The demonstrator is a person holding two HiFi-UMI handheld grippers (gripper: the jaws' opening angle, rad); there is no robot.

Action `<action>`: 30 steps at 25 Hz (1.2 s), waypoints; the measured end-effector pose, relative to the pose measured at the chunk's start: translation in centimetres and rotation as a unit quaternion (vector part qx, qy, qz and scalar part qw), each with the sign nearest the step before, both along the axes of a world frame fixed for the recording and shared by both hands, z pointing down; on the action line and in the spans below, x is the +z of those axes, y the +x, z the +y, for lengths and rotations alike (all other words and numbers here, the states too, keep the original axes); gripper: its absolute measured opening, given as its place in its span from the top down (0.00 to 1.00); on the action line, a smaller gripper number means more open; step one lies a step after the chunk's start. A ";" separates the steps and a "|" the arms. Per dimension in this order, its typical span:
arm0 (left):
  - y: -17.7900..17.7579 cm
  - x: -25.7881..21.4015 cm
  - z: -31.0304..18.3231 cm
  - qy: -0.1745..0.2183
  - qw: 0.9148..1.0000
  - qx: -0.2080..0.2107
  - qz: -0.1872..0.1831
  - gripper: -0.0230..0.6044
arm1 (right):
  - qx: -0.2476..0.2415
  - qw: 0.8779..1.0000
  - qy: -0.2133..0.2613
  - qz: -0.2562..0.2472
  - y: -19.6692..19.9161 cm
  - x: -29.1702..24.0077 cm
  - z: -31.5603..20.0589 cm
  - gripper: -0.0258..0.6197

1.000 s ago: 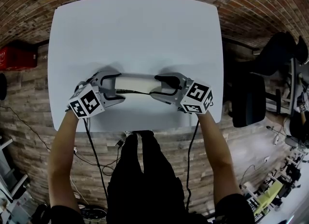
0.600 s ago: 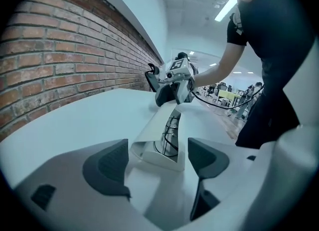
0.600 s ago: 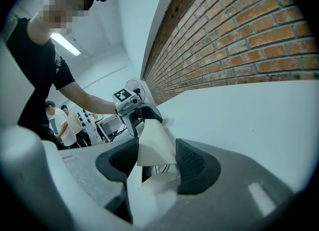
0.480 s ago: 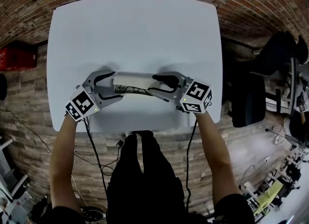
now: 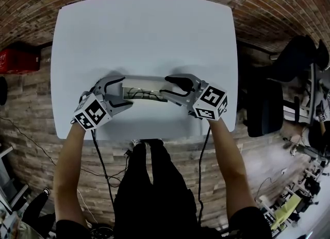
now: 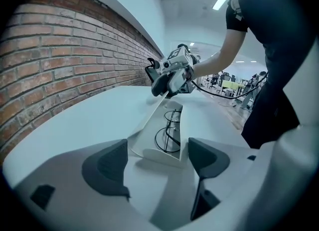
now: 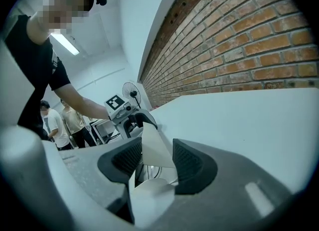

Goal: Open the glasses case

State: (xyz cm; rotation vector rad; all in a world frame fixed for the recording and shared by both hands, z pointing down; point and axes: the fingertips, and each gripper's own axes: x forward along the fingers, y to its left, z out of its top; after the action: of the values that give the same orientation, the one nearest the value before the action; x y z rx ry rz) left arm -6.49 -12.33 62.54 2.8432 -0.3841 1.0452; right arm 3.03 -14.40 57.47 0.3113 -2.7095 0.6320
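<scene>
A white glasses case (image 5: 140, 84) lies near the front of the white table (image 5: 144, 32), its lid tilted up toward the far side. Dark-rimmed glasses (image 5: 142, 95) show inside. My right gripper (image 5: 165, 89) is at the case's right end; its jaws have just been closing, and the raised lid (image 7: 157, 148) stands between the pads, which press on it. My left gripper (image 5: 125, 91) is open, straddling the case's left end (image 6: 158, 154) without its pads touching. The glasses (image 6: 167, 136) lie in the tray just ahead of it. The right gripper (image 6: 162, 83) grips the lid's far end.
The case sits close to the table's near edge, with bare tabletop beyond it. A red crate (image 5: 18, 60) is on the floor at left and a dark office chair (image 5: 268, 106) at right. People stand in the background (image 7: 52, 125).
The case was shut a second ago; its lid has swung up and back, showing the glasses. The left gripper has let go of the case and now stands open.
</scene>
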 end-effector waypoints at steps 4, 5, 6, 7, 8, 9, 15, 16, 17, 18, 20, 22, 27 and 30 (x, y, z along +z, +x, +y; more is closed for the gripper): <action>0.1 -0.1 -0.1 0.006 1.000 -0.008 0.002 0.39 | 0.008 1.000 0.006 0.002 0.1 -0.1 -0.4 0.66; 0.0 -0.1 0.0 0.005 1.000 -0.011 -0.001 0.39 | 0.009 1.000 0.007 0.002 0.1 -0.1 -0.4 0.66; 0.0 -0.1 0.0 0.003 1.000 -0.014 -0.003 0.39 | 0.010 1.000 0.007 0.002 0.2 -0.1 -0.5 0.66; 0.0 -0.1 0.0 0.004 1.000 -0.015 -0.003 0.38 | 0.012 1.000 0.009 0.002 0.2 -0.1 -0.6 0.66; 0.0 -0.1 0.0 0.008 1.000 -0.016 0.001 0.38 | 0.015 1.000 0.010 0.002 0.3 -0.1 -0.7 0.66; 0.1 -0.1 -0.1 0.012 1.000 -0.016 0.005 0.38 | 0.018 1.000 0.011 0.002 0.3 -0.1 -0.8 0.66; 0.1 -0.4 -0.3 0.021 0.999 -0.025 0.015 0.37 | 0.033 0.999 0.012 -0.002 0.5 -0.2 -1.7 0.66; 0.1 -0.3 -0.2 0.021 0.999 -0.026 0.014 0.37 | 0.035 0.999 0.012 -0.002 0.6 -0.2 -1.9 0.66; 0.1 -0.3 -0.2 0.021 0.999 -0.027 0.013 0.37 | 0.036 0.999 0.013 -0.002 0.6 -0.2 -2.0 0.66; 0.1 -0.2 -0.2 0.021 0.999 -0.028 0.012 0.37 | 0.038 0.999 0.014 -0.002 0.6 -0.2 -2.1 0.66; 0.1 -0.4 -0.3 0.026 0.999 -0.031 0.013 0.36 | 0.044 0.999 0.018 0.002 0.7 -0.1 -2.4 0.66; 0.2 -0.4 -0.3 0.029 0.999 -0.034 0.014 0.36 | 0.050 0.998 0.027 0.017 1.0 0.3 -2.8 0.66; 0.2 -0.3 -0.2 0.028 0.999 -0.038 0.012 0.36 | 0.051 0.997 0.039 0.051 1.4 1.8 -3.0 0.66; 0.3 -0.2 -0.2 0.030 0.999 -0.041 0.009 0.36 | 0.065 0.995 0.046 0.060 1.6 2.0 -3.6 0.66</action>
State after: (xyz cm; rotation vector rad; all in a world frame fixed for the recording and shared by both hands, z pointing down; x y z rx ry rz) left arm -6.23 -12.50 62.30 2.8600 -0.5347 1.0099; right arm 4.65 -18.05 59.46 0.5350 -2.6223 0.5072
